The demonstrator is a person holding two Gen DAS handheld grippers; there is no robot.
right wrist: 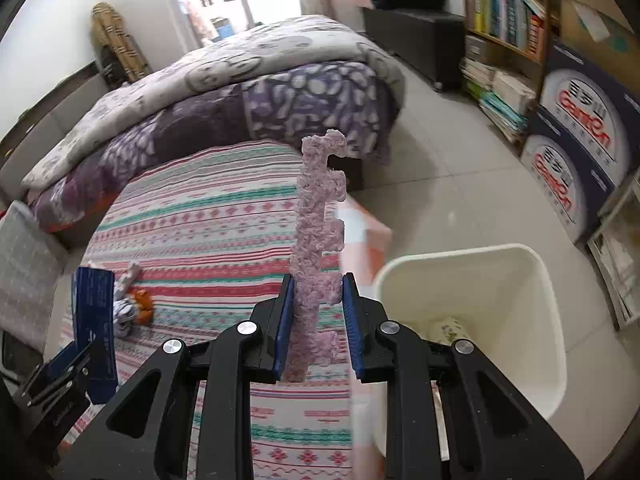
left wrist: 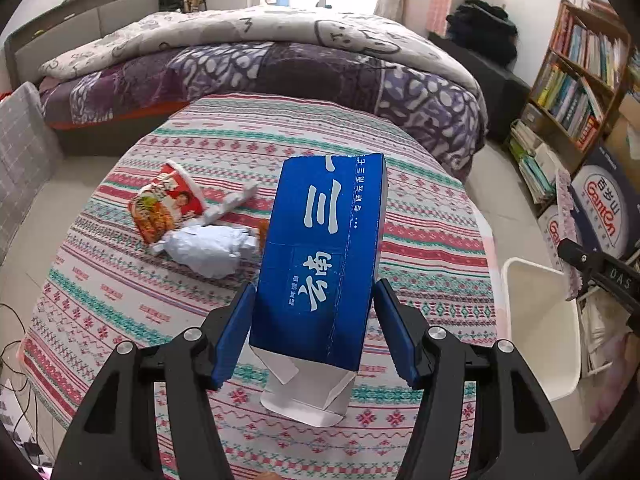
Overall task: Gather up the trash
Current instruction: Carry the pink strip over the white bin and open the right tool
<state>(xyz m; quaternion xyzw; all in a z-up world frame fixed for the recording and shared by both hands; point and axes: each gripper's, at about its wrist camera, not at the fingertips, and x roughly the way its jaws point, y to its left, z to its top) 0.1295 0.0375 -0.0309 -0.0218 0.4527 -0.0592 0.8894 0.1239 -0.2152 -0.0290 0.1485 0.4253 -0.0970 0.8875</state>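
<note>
My left gripper [left wrist: 314,332] is shut on a long blue carton [left wrist: 320,256] with white characters, held above the striped table [left wrist: 420,240]. The carton also shows at the left of the right wrist view [right wrist: 94,312]. My right gripper [right wrist: 318,320] is shut on a flat pink foam piece [right wrist: 318,232], held upright beside the white bin [right wrist: 556,320]. The bin also shows in the left wrist view [left wrist: 536,320]. A crushed red noodle cup [left wrist: 168,202], crumpled white paper [left wrist: 208,248] and a small orange scrap [right wrist: 143,304] lie on the table.
A bed [left wrist: 260,64] with a purple quilt stands behind the table. A bookshelf [left wrist: 576,80] and blue-and-white boxes [right wrist: 576,148] line the right wall. A grey cushion [left wrist: 22,148] is at the left. Something pale lies inside the bin.
</note>
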